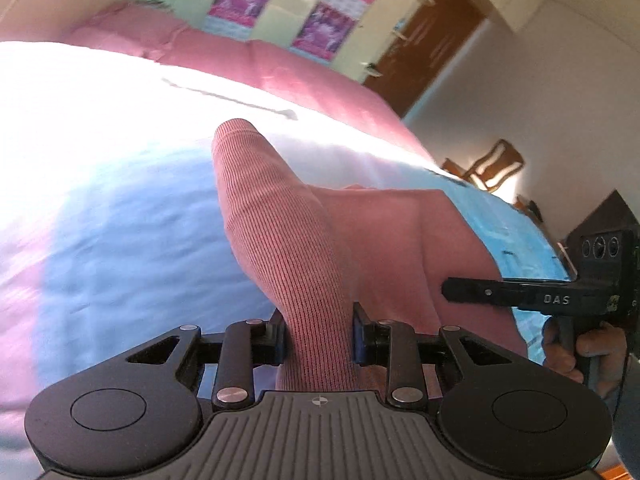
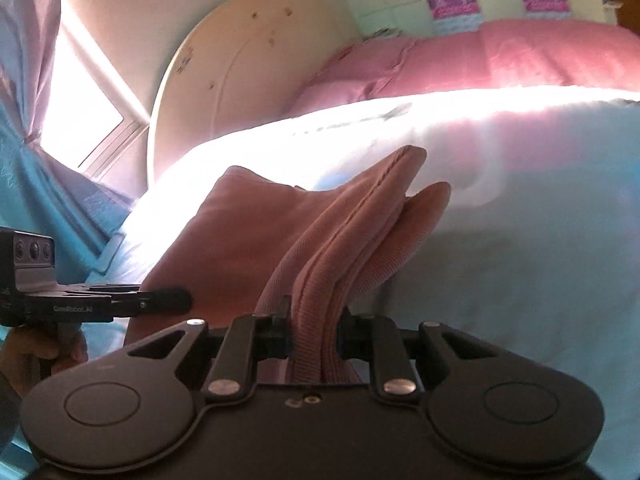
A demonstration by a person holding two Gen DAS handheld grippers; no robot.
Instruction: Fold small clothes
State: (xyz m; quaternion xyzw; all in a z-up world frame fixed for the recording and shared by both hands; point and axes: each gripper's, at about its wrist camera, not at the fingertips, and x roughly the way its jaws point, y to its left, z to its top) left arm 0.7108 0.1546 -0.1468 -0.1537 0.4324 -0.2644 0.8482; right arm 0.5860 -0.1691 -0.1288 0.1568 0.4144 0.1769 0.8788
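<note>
The left gripper (image 1: 318,334) and right gripper (image 2: 314,330) each pinch bunched ribbed edges of a pink knit garment (image 1: 360,232), which hangs ahead of the jaws above the pale blue bedsheet (image 1: 120,220). Folding looks barely begun; laying flat remains.

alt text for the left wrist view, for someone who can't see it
The left gripper is clamped on a bunched fold of a pink ribbed garment above a pale blue sheet. At right, the right gripper pinches the same garment; pink pillows lie beyond.

Right tool (image 2: 313,330) grips bunched pink garment (image 2: 320,248) above pale sheet (image 2: 520,260).
</note>
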